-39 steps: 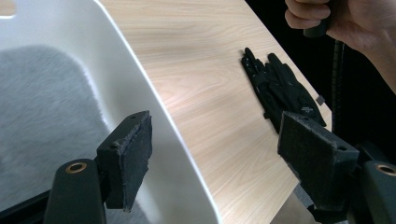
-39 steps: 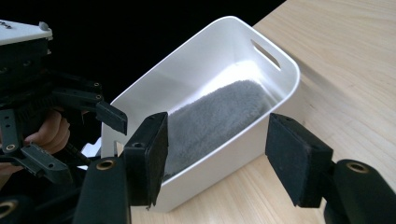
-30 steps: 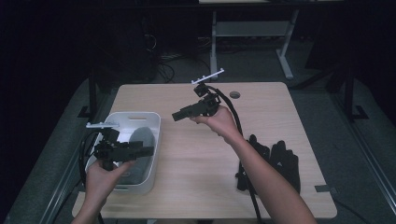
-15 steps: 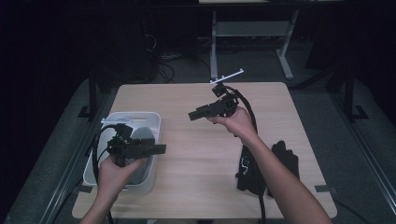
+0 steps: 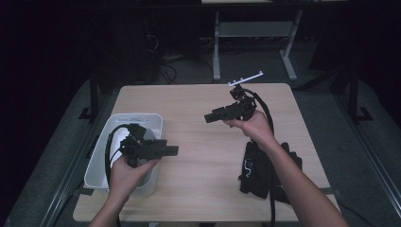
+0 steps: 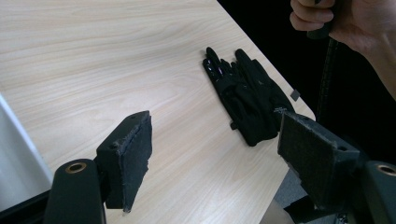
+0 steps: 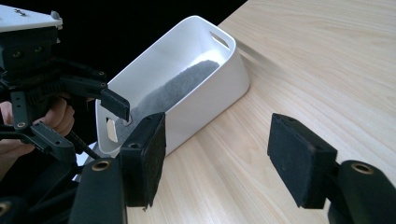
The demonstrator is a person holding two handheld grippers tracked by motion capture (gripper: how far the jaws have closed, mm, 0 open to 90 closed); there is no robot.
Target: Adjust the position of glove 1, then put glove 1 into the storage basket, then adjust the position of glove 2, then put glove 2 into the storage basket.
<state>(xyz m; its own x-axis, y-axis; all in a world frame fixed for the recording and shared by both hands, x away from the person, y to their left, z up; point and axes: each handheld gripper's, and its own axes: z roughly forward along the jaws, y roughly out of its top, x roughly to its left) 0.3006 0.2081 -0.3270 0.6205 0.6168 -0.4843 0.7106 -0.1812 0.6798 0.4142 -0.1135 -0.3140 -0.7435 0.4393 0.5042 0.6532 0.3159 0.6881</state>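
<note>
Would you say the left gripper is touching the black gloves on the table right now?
Apart. In the left gripper view, the left gripper has open, empty jaws, and bare table shows between them and the black gloves lying farther off.

In the high view, the lower part of the black gloves point(image 5: 265, 170) is covered by the right forearm, and the near end of the white bin point(image 5: 142, 124) by the left hand point(image 5: 130, 170). In the left gripper view, the hand point(image 6: 345, 18) at upper right is cut off by the frame's edge.
</note>
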